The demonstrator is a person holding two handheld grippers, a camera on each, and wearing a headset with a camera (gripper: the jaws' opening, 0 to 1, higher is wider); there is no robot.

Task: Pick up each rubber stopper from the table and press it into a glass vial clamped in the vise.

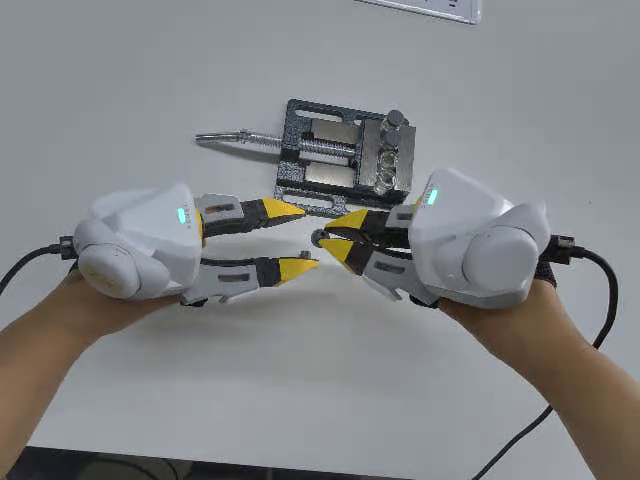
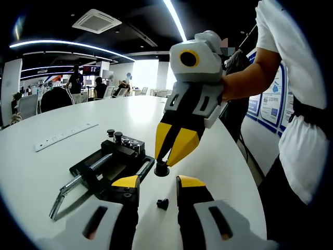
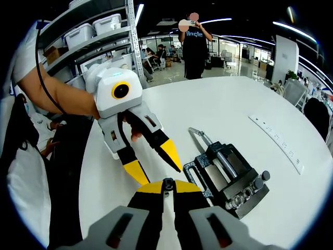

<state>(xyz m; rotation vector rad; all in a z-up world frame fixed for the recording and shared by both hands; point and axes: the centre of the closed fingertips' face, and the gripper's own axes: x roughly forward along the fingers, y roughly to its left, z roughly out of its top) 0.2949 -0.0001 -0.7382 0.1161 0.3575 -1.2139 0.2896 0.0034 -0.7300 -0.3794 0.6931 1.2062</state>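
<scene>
A black vise [image 1: 320, 165] lies on the white table and clamps a row of glass vials [image 1: 385, 165] at its right end; two of them carry dark stoppers [image 1: 395, 119]. My right gripper [image 1: 330, 237] is shut on a black rubber stopper [image 1: 318, 238], held above the table in front of the vise. That stopper [image 3: 167, 183] sits between the yellow jaw tips of the right gripper [image 3: 167, 187]. My left gripper [image 1: 297, 238] faces it, open and holding nothing. Another small stopper [image 2: 163, 203] lies on the table between the jaws of the left gripper [image 2: 158, 182].
The vise's screw handle [image 1: 235, 137] sticks out to the left. A white strip [image 3: 278, 140] lies on the table beyond the vise. Cables trail from both grippers over the table's near edge. People and shelves stand in the room behind.
</scene>
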